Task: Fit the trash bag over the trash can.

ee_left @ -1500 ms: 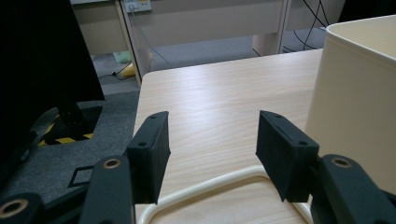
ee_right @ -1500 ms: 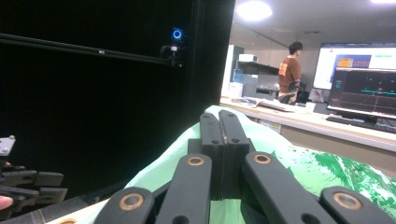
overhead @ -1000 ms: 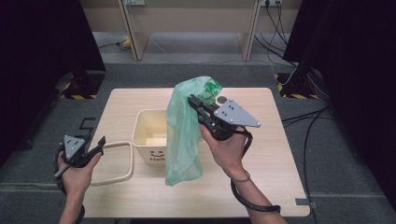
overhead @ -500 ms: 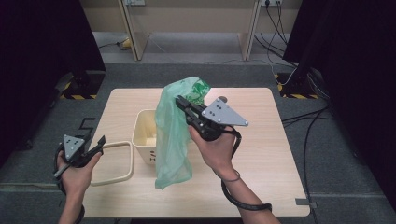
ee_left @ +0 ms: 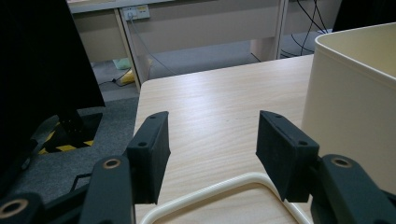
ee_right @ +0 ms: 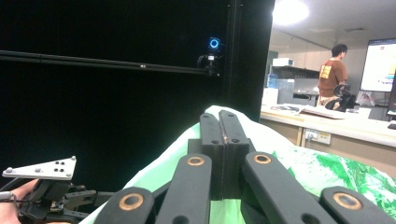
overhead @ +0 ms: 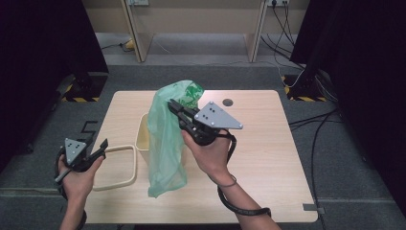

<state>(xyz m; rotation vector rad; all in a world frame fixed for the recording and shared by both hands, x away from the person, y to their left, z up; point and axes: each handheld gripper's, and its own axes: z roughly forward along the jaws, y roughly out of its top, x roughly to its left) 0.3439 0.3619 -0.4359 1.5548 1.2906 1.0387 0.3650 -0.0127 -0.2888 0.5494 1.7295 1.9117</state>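
The wooden desk (overhead: 268,143) carries a cream bin (overhead: 142,136) with its loose cream rim frame (overhead: 117,167) lying flat just beside it. Above the bin hangs a green plastic bag (overhead: 165,143), pinched at its upper edge by the right gripper (overhead: 175,107), whose jaws are pressed fully together on the film. The left gripper (overhead: 101,146) hovers over the frame's near end, jaws parted and holding nothing.

High view looks down on the table (overhead: 268,143); 2 tool cameras sit close, sharing it.
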